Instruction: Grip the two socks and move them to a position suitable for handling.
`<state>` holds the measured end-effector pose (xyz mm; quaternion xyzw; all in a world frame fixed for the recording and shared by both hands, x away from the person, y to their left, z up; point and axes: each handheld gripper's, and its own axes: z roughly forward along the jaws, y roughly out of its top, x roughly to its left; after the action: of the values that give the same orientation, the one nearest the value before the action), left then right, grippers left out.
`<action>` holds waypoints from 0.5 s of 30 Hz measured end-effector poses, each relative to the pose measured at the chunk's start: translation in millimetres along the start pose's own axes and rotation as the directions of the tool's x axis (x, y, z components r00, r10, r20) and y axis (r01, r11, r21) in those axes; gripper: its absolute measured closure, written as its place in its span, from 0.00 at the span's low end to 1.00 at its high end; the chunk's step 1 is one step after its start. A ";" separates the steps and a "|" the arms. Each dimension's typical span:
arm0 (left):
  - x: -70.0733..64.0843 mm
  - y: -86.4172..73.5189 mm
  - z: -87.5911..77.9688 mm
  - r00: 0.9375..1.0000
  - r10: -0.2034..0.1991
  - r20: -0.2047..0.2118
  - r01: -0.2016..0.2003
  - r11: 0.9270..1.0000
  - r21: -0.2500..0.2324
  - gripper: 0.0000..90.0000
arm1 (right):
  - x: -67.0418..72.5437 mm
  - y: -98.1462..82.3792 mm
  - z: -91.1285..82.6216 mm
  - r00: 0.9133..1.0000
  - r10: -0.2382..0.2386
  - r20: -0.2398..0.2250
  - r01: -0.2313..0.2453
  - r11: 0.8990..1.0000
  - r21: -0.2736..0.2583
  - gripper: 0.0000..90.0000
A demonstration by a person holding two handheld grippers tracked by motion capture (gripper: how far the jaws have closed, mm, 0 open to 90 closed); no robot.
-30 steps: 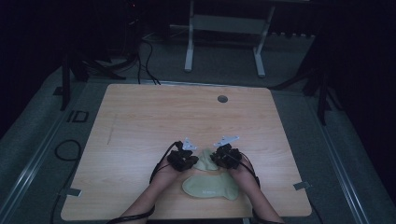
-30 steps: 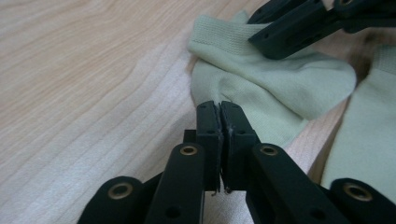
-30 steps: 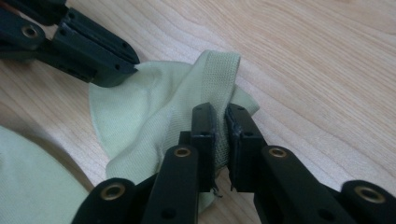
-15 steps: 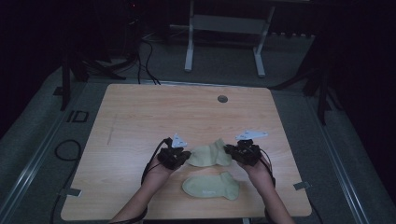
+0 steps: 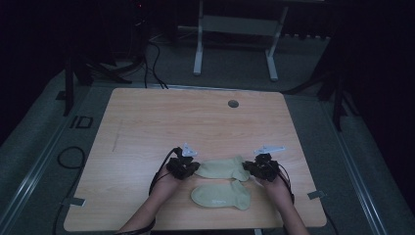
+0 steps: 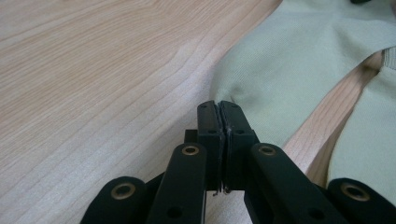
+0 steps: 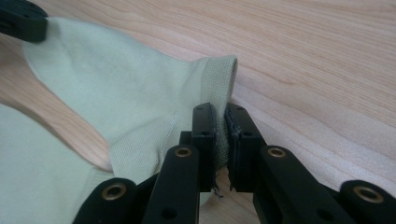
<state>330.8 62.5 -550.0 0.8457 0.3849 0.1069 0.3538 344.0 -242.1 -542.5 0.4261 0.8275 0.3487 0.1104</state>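
Here, two grippers stretch one pale green sock flat on the wooden table.

Upper sock lies between the grippers, near the table's front edge. Left gripper has its jaws pressed together on the sock's toe end; in the left gripper view the fabric edge sits pinched at the jaw tips. Right gripper is clamped on the ribbed cuff; in the right gripper view the cuff fabric runs between the two black jaws. Second sock lies flat just in front of the first, nearer the person, with bare wood between them at the toe end. Both forearms come in from the bottom of the high view.
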 end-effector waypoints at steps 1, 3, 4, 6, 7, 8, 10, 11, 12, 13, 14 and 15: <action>0.7 0.3 0.4 1.000 0.001 -0.011 -0.001 1.000 -0.001 0.97 | -0.5 0.1 1.4 1.000 -0.001 0.006 0.001 1.000 0.004 0.92; 2.5 1.4 1.5 1.000 -0.002 -0.015 0.002 1.000 -0.003 0.98 | -1.2 1.9 4.2 1.000 -0.006 0.010 0.006 1.000 0.014 0.92; 3.5 2.3 2.4 1.000 -0.002 -0.014 0.002 1.000 0.005 0.98 | -0.8 3.4 5.8 1.000 -0.014 0.023 0.014 1.000 0.015 0.92; 4.4 3.3 4.3 1.000 0.003 -0.023 -0.003 1.000 0.014 0.97 | -1.0 5.3 8.7 1.000 -0.013 0.018 0.013 1.000 0.021 0.92; 4.9 3.5 4.8 1.000 0.002 -0.029 -0.002 1.000 0.016 0.97 | -0.8 6.0 11.3 1.000 -0.015 0.022 0.015 0.999 0.028 0.92; 5.8 3.5 5.8 1.000 -0.007 -0.022 0.007 1.000 0.015 0.97 | -0.5 6.2 13.2 1.000 -0.017 0.021 0.016 0.999 0.035 0.92; 5.7 3.1 6.9 0.999 0.003 -0.043 -0.002 1.000 0.019 0.97 | 0.0 5.7 18.4 0.999 -0.026 0.031 0.024 0.998 0.053 0.92; 5.8 2.8 6.8 0.999 0.004 -0.045 -0.003 1.000 0.012 0.97 | -0.2 5.4 19.0 0.999 -0.026 0.029 0.025 0.999 0.048 0.91; 6.5 2.5 6.8 0.999 -0.001 -0.039 0.001 1.000 0.012 0.97 | -0.4 5.4 19.2 0.999 -0.023 0.029 0.021 0.999 0.045 0.90; 9.0 2.2 5.8 1.000 -0.018 -0.018 0.018 1.000 0.010 0.96 | -0.2 5.7 19.1 0.999 -0.023 0.039 0.021 0.999 0.047 0.86; 10.9 2.2 4.3 0.999 -0.034 -0.014 0.034 0.999 0.008 0.92 | 0.0 6.6 18.6 0.998 -0.022 0.052 0.019 0.999 0.050 0.79; 12.7 2.2 0.7 0.999 -0.038 -0.028 0.038 0.999 -0.012 0.83 | 0.2 7.6 17.6 0.999 -0.017 0.047 0.015 0.999 0.049 0.77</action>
<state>341.1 70.4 -550.1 0.8345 0.4053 0.1142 0.3552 357.1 -230.5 -550.3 0.4302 0.8362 0.3173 0.1225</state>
